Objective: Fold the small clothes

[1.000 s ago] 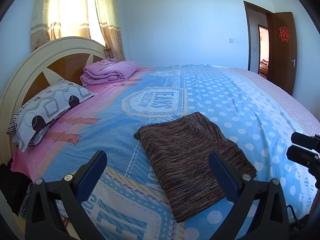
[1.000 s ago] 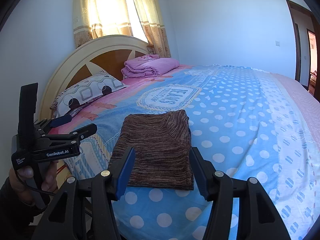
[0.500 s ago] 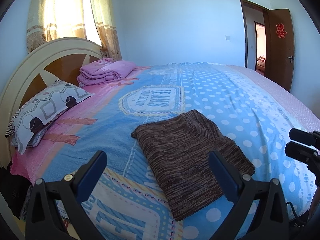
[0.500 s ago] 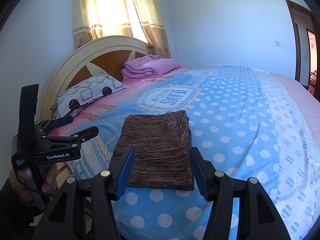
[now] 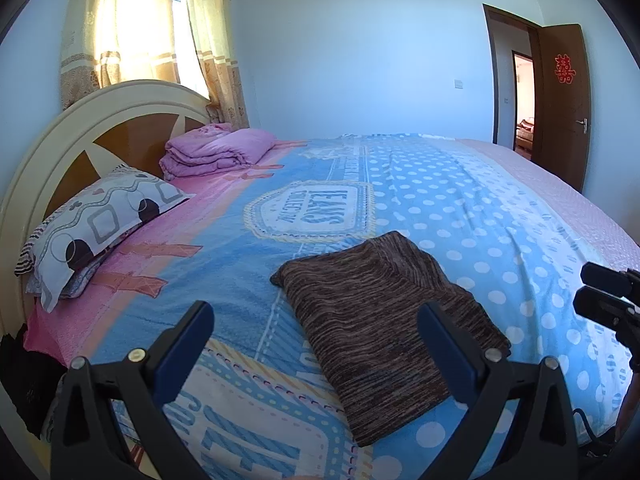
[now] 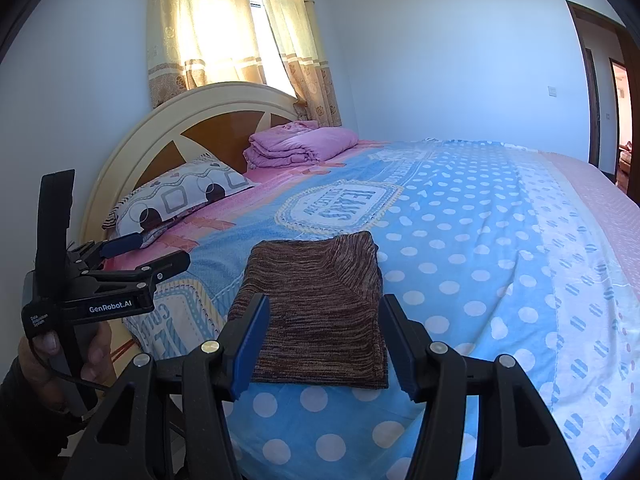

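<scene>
A brown striped knit garment [image 5: 384, 320] lies folded into a flat rectangle on the blue dotted bedspread [image 5: 480, 216], near the bed's front edge; it also shows in the right wrist view [image 6: 320, 312]. My left gripper [image 5: 316, 324] is open and empty, held back from the bed's edge, left of the garment. It also shows at the left of the right wrist view [image 6: 144, 252]. My right gripper [image 6: 324, 320] is open and empty, held in front of the garment's near edge, not touching it. Its tips show at the right edge of the left wrist view [image 5: 600, 288].
A patterned pillow [image 5: 96, 224] and a folded pink blanket [image 5: 216, 152] lie by the curved headboard [image 5: 60, 148]. Curtains [image 5: 140, 40] hang behind it. A brown door [image 5: 564, 108] stands open at the far right. Something dark [image 5: 24, 384] sits beside the bed at the left.
The left wrist view has shifted slightly; the garment sits a little lower and more to the left in it. The right gripper and the garment have not visibly moved.
</scene>
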### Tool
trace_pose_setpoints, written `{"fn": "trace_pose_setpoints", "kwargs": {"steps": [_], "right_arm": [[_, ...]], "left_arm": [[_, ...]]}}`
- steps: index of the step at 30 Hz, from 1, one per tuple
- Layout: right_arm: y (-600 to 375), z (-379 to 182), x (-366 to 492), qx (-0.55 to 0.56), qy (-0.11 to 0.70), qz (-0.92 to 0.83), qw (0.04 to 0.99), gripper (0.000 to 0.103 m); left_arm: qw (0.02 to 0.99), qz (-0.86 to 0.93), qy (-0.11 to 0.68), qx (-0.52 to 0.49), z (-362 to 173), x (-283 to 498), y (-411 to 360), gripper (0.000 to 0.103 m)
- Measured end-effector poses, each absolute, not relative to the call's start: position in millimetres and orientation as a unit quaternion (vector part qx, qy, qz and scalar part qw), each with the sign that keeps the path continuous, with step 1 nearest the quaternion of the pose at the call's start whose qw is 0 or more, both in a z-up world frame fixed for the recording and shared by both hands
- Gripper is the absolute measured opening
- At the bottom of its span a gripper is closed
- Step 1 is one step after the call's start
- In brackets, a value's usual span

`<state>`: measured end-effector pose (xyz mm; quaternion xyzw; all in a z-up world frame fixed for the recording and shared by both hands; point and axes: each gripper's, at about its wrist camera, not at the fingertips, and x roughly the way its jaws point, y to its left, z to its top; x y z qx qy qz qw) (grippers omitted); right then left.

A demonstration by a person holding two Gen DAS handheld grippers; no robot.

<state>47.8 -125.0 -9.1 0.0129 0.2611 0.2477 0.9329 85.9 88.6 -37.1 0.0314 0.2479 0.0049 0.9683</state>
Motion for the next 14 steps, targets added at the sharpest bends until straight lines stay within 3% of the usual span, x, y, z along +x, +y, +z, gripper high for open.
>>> {"fn": "trace_pose_setpoints", "kwargs": {"steps": [14], "right_arm": [[-125,-13,50,0.012,0.272,0.248,0.930,0.058]], "left_arm": [[0.967,0.018,0.251,0.026,-44,92,101,0.103]]}}
